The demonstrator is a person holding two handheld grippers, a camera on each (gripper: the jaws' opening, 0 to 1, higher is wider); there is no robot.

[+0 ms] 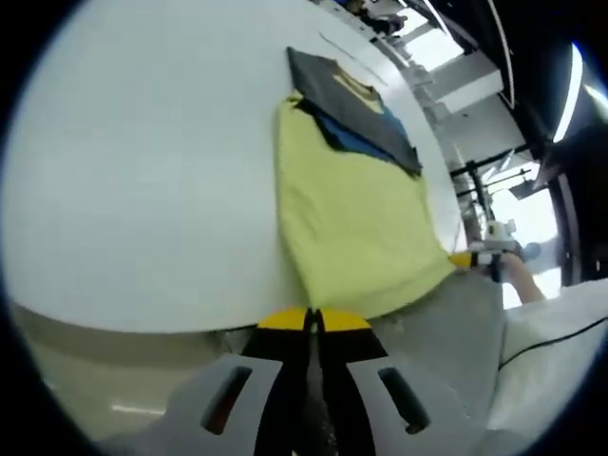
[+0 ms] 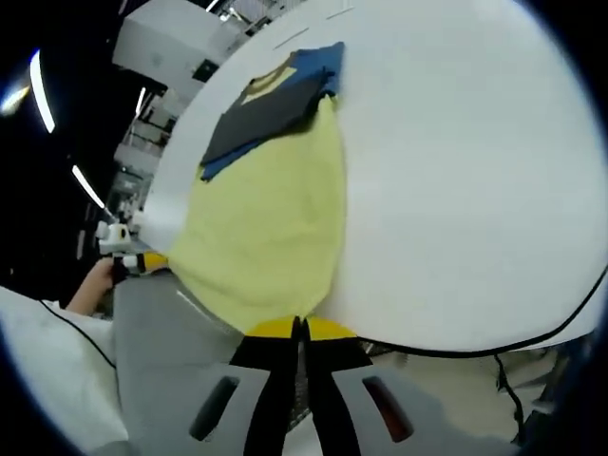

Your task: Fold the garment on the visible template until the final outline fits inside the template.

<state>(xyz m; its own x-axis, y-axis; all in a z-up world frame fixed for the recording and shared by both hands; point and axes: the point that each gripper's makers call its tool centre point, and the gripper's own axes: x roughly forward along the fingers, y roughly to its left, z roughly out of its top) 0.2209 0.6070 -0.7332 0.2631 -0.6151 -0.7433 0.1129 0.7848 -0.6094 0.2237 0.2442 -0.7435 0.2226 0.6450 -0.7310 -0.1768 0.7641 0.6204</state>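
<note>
No legible text, label, brand, number or sign is found on any surface in either view.

A broad white table (image 1: 142,180) takes up most of the left gripper view; the floor (image 1: 85,380) under its near edge is pale. Beyond the table's far end are bright windows (image 1: 432,47) and dark frames. A strip light (image 2: 40,81) glows in the dark beside the table.
</note>
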